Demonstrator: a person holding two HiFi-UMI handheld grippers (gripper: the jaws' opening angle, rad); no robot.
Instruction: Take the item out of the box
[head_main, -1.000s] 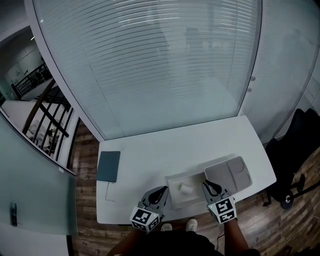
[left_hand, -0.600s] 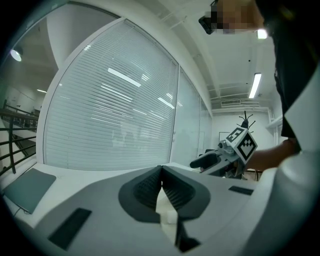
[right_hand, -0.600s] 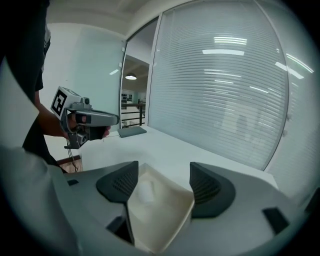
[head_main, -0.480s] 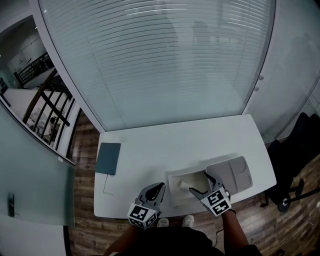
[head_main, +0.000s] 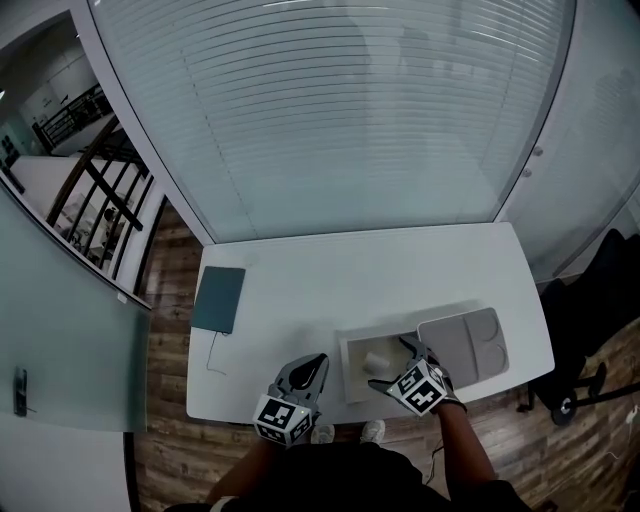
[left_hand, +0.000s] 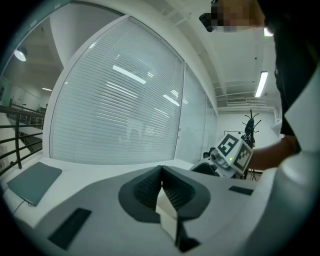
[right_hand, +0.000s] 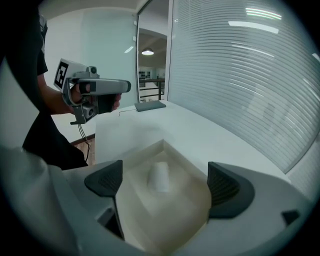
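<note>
- This is looking like an office, most likely a glass-walled meeting room.
- A tall glass wall (head_main: 340, 120) is running along the far side of the room, with slatted blinds (head_main: 300, 90) hanging shut across it.
- A plain white table (head_main: 330, 275) is standing against that wall.
- A flat grey device (head_main: 218, 299), a closed laptop or tablet, is lying at the table's left end, with a thin cable (head_main: 211, 352) trailing from it.
- A black chair (head_main: 590, 340) on castors is standing to the right of the table.
- Wood planking is covering the floor (head_main: 165, 350).
- A dark railing (head_main: 100, 190) is showing through the glass at left.
- A strip light (left_hand: 260, 84) is glowing on the ceiling, and a coat stand (left_hand: 250, 125) is standing in the background.
</note>
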